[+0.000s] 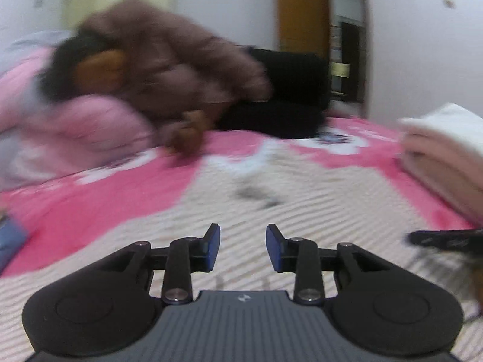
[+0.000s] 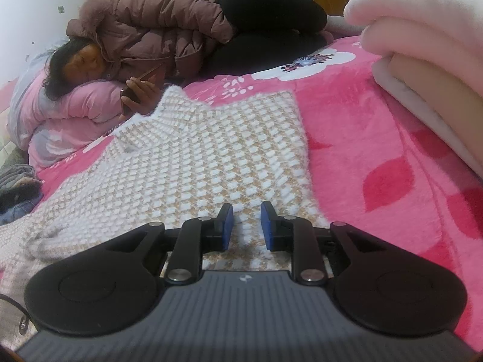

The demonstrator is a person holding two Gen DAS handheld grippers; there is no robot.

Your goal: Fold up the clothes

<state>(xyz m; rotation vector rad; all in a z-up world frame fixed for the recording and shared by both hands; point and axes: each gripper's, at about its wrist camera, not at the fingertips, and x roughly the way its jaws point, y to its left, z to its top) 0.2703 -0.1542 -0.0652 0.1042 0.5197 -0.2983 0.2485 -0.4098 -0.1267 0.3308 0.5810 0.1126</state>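
Sweater (image 2: 193, 163), knitted in a white and tan check, lies spread flat on the pink flowered bedspread (image 2: 377, 157), filling the middle of both wrist views; its neckline points toward the far side of the bed and a sleeve runs off to the left, near the front edge.

At the far left of the right wrist view a small heap of grey and dark clothes (image 2: 18, 187) sits at the bed's edge. Behind it a pink pillow (image 2: 72, 111) rests on the bedspread, and a person in a brown padded jacket (image 2: 151, 36) and black trousers lies on one side with the head on that pillow, one hand (image 2: 142, 93) holding a phone (image 2: 128, 99) just beyond the sweater's neckline.

In the middle, the left gripper (image 1: 243, 247) hovers over the sweater with its blue pads apart and nothing between them; the cloth shows plainly through the gap. That view is blurred. The right gripper (image 2: 247, 223) sits low over the sweater's near right part, its pads closer together but with a clear gap, and the knit seen between them lies flat and unpinched, so it grips nothing.

To the right, a stack of folded cream and beige blankets (image 2: 422, 45) stands on the bedspread, well apart from the sweater's right edge. Behind, a wooden door (image 1: 302, 9) shows against the white wall.
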